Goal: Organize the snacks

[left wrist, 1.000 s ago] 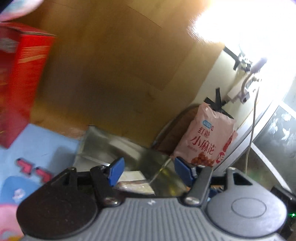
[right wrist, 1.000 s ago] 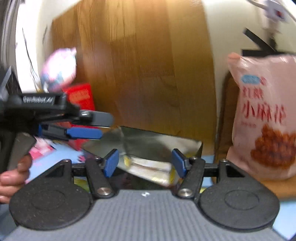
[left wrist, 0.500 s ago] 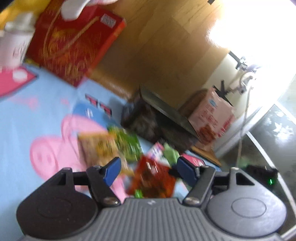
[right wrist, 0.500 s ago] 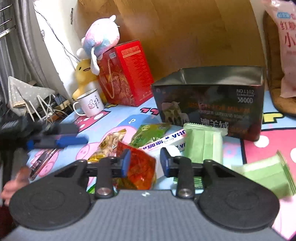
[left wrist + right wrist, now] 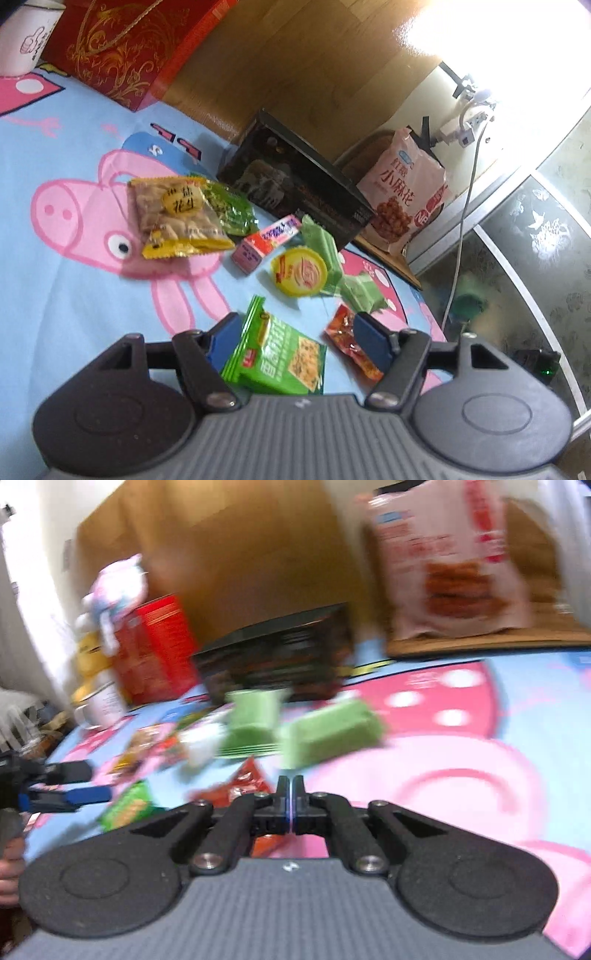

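1. Blue cartoon-pig cloth [image 5: 74, 288] covers the surface where my snacks lie loose in front of the dark tin box [image 5: 295, 184], which stands against the wooden wall.
2. Nearest my left tongs [image 5: 295, 338] is the green cracker packet [image 5: 280, 354]; the jaws stand spread, one on each side of it, not yet touching it as far as I can tell.
3. Just right of it lies the red spicy packet [image 5: 351, 343]. My right tongs [image 5: 290, 792] are pressed together right above that same red packet [image 5: 240, 786]; whether a corner of it is pinched I cannot tell through the blur.
4. A second ago both tongs looked down into the tin, the right ones spread over a pale packet; half a second ago they were narrowing over the red packet. I judge one drop is done and the next pick has begun.
5. Farther out lie the yellow round cup [image 5: 299, 271], green wafer packs [image 5: 362, 291], pink stick box [image 5: 266, 240] and peanut bag [image 5: 173, 218].
6. Only the left view shows these sharply; only the right view shows my left hand [image 5: 11, 864] and the plush toy [image 5: 114, 587].
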A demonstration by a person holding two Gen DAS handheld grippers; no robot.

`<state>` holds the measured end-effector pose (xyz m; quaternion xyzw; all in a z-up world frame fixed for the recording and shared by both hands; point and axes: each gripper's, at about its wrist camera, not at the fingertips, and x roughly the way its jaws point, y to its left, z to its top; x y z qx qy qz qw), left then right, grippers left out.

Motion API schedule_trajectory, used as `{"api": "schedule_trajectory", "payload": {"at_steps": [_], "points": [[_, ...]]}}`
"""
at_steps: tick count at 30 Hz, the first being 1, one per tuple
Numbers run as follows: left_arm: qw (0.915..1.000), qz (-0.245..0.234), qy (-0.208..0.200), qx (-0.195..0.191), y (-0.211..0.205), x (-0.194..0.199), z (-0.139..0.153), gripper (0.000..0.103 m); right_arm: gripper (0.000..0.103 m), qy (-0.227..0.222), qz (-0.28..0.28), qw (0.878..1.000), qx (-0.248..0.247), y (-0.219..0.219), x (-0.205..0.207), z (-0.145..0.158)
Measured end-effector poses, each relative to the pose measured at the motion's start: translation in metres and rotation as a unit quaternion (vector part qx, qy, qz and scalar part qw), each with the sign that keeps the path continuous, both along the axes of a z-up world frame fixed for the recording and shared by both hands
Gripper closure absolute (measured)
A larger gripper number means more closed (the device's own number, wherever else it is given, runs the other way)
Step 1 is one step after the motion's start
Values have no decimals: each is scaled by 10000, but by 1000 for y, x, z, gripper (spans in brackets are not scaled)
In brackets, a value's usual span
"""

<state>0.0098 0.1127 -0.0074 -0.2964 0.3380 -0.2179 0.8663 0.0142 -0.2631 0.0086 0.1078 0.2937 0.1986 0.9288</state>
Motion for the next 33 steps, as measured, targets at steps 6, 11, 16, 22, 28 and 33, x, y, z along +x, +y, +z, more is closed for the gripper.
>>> {"api": "schedule_trajectory", "payload": {"at_steps": [6,11,16,22,28,33], "points": [[9999,100,34,-40,3,-6,-1,34,69,-579,150,9978,279,1,-29,12],[9998,174,80,-2,6,-6,-1,34,50,-406,2137,9755,-313,82,-47,0],[9997,-36,251,64,1,1,-9,41,45,-461,2626,9573,-1118,135,-44,-24],[9994,-249,174,192,-19,-2,-9,48,68,-626,2338,9610,-1337,151,-24,-24],[9992,-353,-166,91,-27,0,14,48,69,-1067,2186,9633,-1135,129,-30,-10],[9973,-447,-556,170,-37,39,48,48,69,-1576,1886,9637,-1045,120,-8,13]]}}
